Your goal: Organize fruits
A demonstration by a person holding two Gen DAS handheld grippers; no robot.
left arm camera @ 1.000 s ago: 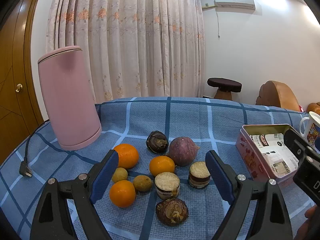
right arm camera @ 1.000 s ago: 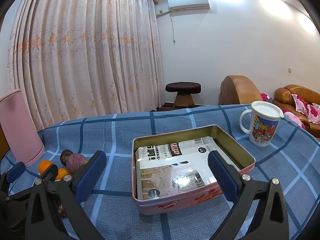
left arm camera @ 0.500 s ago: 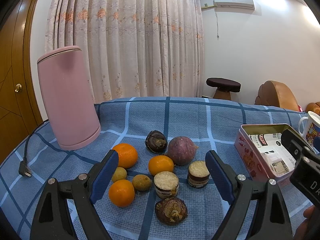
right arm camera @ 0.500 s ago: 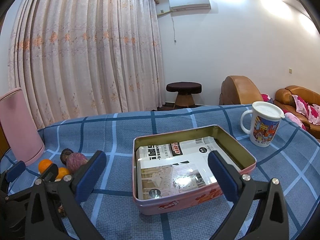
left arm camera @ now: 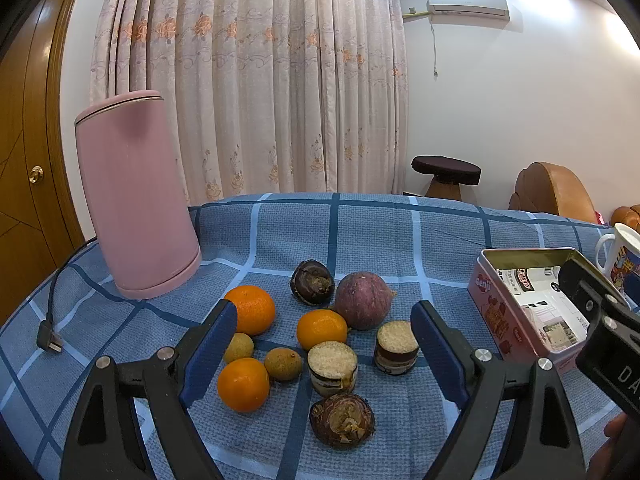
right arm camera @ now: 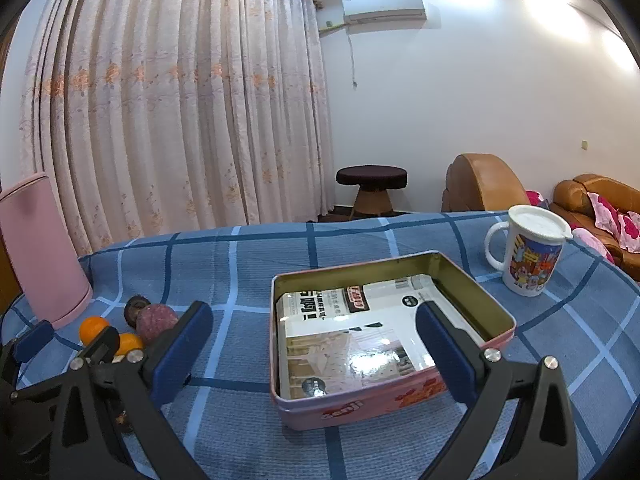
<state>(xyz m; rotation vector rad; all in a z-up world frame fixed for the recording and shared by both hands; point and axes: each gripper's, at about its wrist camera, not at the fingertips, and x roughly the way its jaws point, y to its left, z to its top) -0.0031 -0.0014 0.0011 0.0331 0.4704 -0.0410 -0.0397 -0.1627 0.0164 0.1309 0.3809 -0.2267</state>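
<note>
Fruits lie in a cluster on the blue checked tablecloth: three oranges, two small longans, a purple passion fruit, two dark water chestnuts and two cut sugarcane pieces. My left gripper is open and empty, hovering over the cluster. An open pink tin with a printed sheet inside sits to the right. My right gripper is open and empty above its near edge.
A tall pink kettle stands at the left with its black cord and plug. A lidded cartoon mug stands right of the tin. Curtains, a stool and sofas are behind the table.
Both grippers have shifted very slightly; the fruits and tin have not moved. Both stay open.
</note>
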